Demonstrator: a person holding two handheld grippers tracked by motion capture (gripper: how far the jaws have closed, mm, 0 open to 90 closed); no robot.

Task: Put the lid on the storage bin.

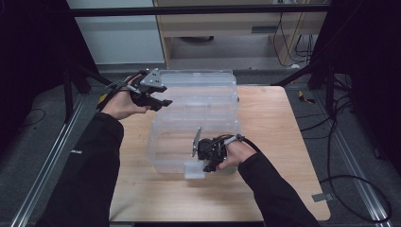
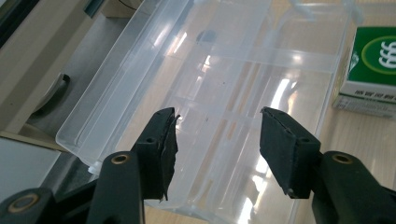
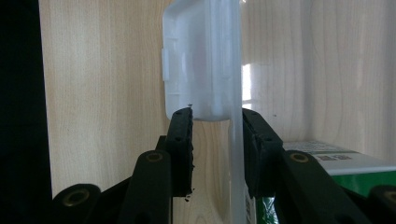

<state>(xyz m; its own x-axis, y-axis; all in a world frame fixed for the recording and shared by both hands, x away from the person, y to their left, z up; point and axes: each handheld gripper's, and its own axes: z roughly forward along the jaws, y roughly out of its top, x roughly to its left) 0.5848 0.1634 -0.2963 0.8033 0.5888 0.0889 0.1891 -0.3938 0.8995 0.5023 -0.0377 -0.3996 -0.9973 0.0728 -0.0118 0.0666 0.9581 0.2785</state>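
Observation:
A clear plastic storage box (image 1: 156, 142) stands on the wooden table with its lid (image 1: 198, 87) swung back. My left gripper (image 1: 158, 100) hovers at the lid's left end. Its jaws (image 2: 217, 135) are open over the clear lid (image 2: 210, 70), with nothing between them. My right gripper (image 1: 206, 161) is at the box's front wall, beside the white latch (image 1: 194, 170). Its jaws (image 3: 215, 113) straddle the thin wall (image 3: 236, 163). One pad lies against the wall and a gap shows at the other. The latch (image 3: 201, 60) lies just past the tips.
A green and white carton (image 2: 373, 65) lies inside the box, and its edge (image 3: 327, 163) sits just behind the front wall. Bare table (image 1: 274, 123) stretches to the right of the box. Dark frame rails and cables run along the floor on both sides.

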